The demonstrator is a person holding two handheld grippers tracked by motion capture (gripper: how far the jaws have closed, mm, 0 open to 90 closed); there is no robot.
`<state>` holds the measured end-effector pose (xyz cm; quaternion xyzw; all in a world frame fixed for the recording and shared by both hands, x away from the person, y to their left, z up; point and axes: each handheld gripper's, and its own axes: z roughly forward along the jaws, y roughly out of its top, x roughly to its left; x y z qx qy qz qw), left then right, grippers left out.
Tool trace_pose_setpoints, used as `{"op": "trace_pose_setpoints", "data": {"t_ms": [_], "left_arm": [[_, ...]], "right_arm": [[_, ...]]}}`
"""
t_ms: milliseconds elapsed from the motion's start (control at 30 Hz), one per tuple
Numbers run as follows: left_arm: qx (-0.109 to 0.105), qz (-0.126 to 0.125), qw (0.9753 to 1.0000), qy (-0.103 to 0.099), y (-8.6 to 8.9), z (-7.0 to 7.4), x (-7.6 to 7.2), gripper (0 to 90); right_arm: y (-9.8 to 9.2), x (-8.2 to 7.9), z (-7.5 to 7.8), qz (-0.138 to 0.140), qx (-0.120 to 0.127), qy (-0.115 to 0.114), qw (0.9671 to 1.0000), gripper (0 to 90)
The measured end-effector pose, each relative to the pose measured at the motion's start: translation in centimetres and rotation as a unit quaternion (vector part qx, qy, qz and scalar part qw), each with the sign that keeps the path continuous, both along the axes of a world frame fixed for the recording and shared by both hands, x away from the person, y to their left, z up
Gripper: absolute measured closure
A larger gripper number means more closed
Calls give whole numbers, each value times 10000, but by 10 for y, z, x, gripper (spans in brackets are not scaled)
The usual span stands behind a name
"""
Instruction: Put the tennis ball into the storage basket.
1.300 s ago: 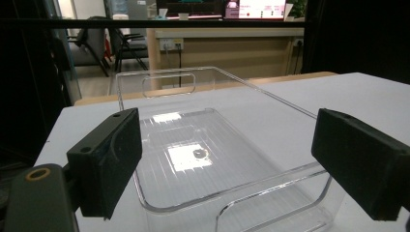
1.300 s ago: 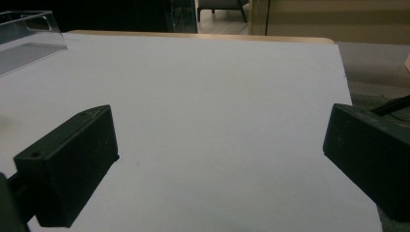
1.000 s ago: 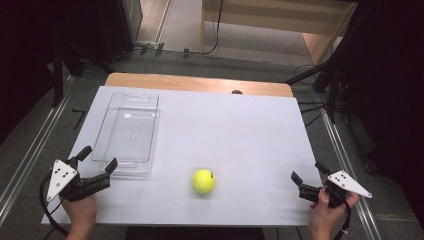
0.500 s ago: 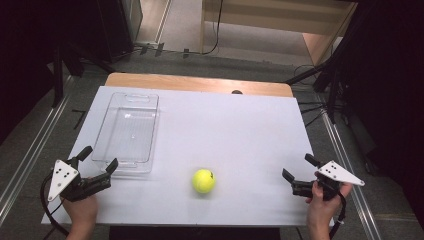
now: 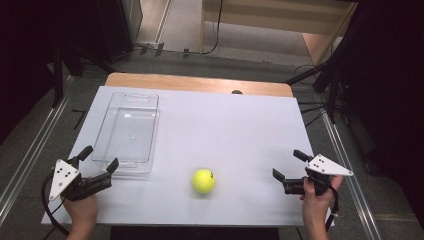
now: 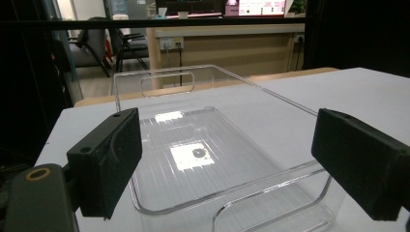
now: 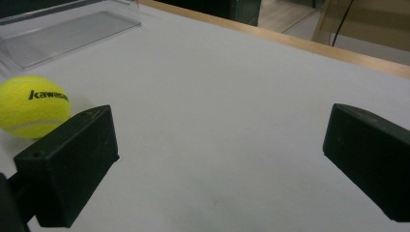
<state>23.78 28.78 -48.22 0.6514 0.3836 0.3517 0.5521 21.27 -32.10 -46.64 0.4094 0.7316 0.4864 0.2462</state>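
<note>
A yellow tennis ball [image 5: 203, 180] lies on the white table near its front edge; in the right gripper view the ball [image 7: 32, 106] sits just beyond the left jaw. A clear plastic tray [image 5: 127, 131] stands empty at the left of the table. My left gripper [image 5: 99, 162] is open at the tray's near end, and its own view looks into the tray [image 6: 203, 145]. My right gripper [image 5: 289, 165] is open at the front right, pointing left toward the ball, about a hand's width from it.
The white board [image 5: 235, 130] rests on a wooden tabletop whose far edge [image 5: 200, 83] shows. Dark stands and cables [image 5: 320, 85] surround the table on the floor. A small dark spot [image 5: 236, 92] sits at the board's far edge.
My right gripper has moved left along the front edge, toward the ball. The left gripper, ball and tray have stayed put.
</note>
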Motion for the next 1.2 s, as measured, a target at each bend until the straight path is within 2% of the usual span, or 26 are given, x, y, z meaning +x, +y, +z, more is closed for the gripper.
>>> {"op": "trace_pose_setpoints", "data": {"t_ms": [400, 567, 1033, 1200], "left_arm": [[-10, 3, 10000, 17, 0, 0, 0, 113], [-9, 2, 10000, 18, 0, 0, 0, 113], [-26, -13, 10000, 9, 0, 0, 0, 113], [-32, -4, 10000, 11, 0, 0, -1, 113]], "right_arm": [[23, 12, 10, 447, -266, 99, 9986, 0], [30, 16, 13, 569, -286, 173, 9978, 0], [54, 26, 22, 981, -518, 242, 9935, 0], [62, 29, 23, 1136, -554, 336, 9914, 0]]}}
